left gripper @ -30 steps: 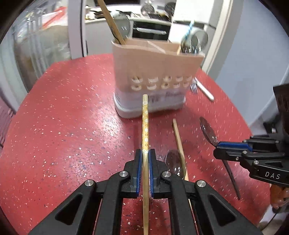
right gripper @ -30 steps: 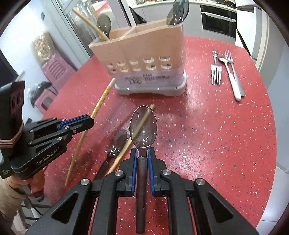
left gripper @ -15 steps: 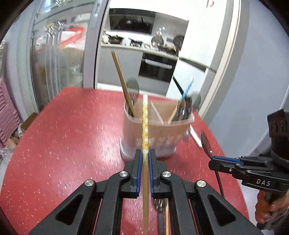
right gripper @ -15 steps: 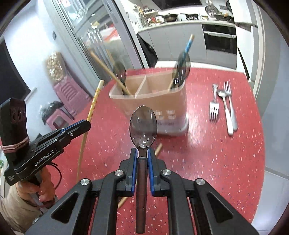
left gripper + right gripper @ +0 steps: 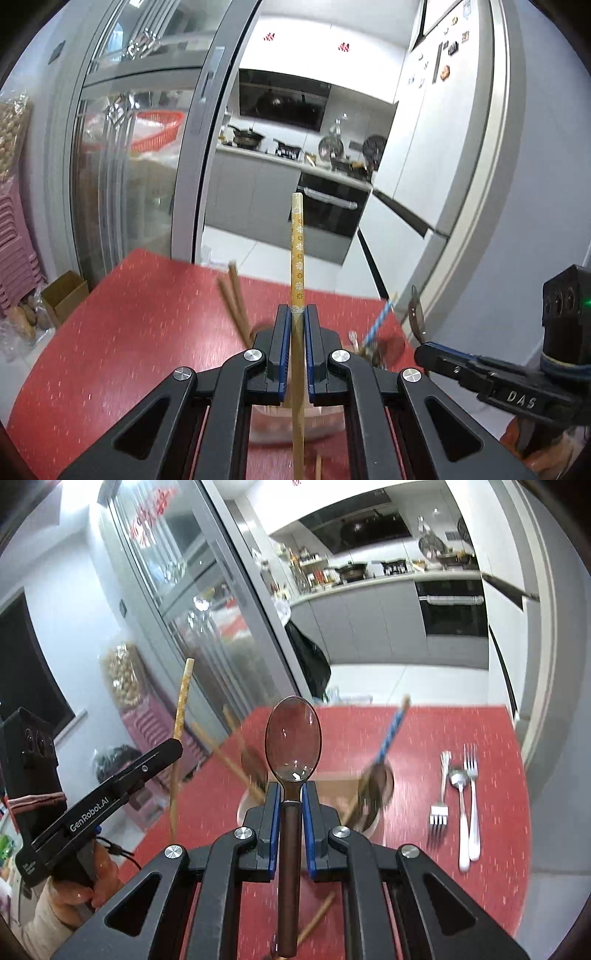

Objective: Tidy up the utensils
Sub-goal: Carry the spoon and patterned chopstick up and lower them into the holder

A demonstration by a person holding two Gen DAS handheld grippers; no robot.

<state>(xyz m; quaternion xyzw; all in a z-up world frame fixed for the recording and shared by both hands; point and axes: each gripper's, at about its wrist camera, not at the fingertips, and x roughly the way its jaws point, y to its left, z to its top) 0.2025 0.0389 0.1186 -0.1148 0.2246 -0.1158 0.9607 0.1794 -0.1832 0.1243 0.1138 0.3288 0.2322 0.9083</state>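
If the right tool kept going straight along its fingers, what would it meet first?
Probably the utensil holder just beyond the right tool, which grips a spoon. Depth is unclear; it might pass above the rim.

Home kitchen: oven [image 5: 328, 214], stovetop pans [image 5: 351, 570], fridge [image 5: 436, 122].

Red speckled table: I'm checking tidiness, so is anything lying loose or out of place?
Yes. On the red speckled table, two silver forks and a white-handled spoon lie loose right of the beige utensil caddy; a wooden chopstick lies in front.

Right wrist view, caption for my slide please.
Right gripper holds brown-handled spoon above pink utensil caddy on red table.
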